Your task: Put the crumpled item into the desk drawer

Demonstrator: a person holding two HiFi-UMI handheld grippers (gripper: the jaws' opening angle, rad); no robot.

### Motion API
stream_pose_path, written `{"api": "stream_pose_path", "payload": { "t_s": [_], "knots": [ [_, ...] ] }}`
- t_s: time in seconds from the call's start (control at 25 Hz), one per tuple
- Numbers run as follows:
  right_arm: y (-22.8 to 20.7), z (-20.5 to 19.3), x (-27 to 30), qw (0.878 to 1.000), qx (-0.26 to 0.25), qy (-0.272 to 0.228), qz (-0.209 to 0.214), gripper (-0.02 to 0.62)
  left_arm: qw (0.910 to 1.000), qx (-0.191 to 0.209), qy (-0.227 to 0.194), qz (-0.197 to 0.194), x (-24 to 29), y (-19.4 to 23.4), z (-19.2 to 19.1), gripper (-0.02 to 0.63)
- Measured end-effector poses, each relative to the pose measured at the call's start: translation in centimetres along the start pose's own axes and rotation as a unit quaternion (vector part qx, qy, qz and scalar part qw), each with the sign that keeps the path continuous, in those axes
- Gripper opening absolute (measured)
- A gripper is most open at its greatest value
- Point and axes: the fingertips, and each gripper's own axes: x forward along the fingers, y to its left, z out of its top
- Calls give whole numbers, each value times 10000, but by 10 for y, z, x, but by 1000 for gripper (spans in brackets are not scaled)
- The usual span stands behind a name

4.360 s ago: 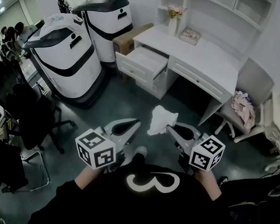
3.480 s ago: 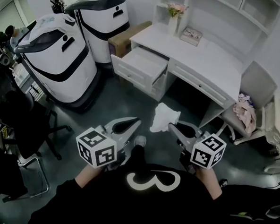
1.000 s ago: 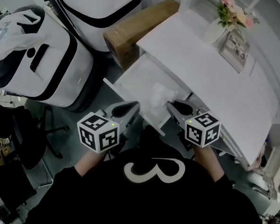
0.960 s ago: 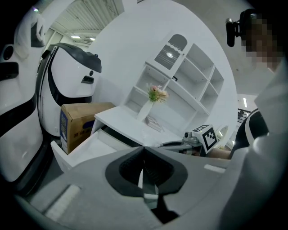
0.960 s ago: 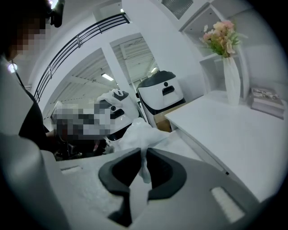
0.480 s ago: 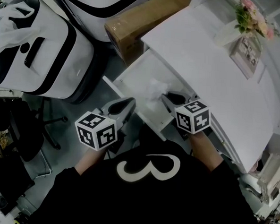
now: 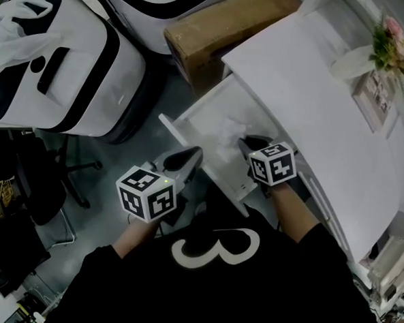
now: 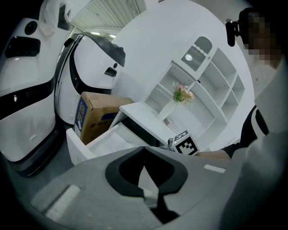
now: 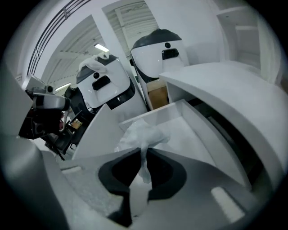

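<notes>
Currently the crumpled item [image 9: 143, 132], a thin white wad with soft, half-translucent folds, is pinched in my right gripper [image 9: 143, 152]. Its dark padded fingers [image 9: 118, 173] are nearly together, clamped on the item's lower tail, while the puffy bulk stands above the tips. It hangs over the open drawer [image 9: 191, 134], a smooth white box with a flat bare floor, and I cannot tell whether it touches that floor. In the head view it lies within the drawer's outline, near the front panel. My left gripper [image 8: 144, 148] has its tips closed together on nothing and sits just beside the drawer front. Around them are the glossy white desk [image 7: 295, 81], a brown cardboard box [image 7: 224, 22] and rounded white machines [image 7: 71, 74] with black bands.
</notes>
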Motion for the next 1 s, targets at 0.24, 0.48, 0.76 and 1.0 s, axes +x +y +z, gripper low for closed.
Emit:
{"api": "stream_pose_path", "payload": {
  "t_s": [0.24, 0.48, 0.76, 1.0],
  "knots": [
    [-23, -22, 42, 9987, 238, 444, -56, 43, 9998, -154, 72, 56, 5, 18, -8, 10],
    [-37, -35, 71, 9965, 486, 665, -153, 43, 9995, -275, 160, 93, 10, 34, -16, 10],
    [-47, -50, 94, 9939, 615, 885, -238, 46, 9991, -285, 301, 2, 15, 33, -29, 10],
    [-53, -57, 97, 9928, 757, 890, -259, 66, 9986, -237, 471, -39, 17, 31, -36, 11]
  ]
}}
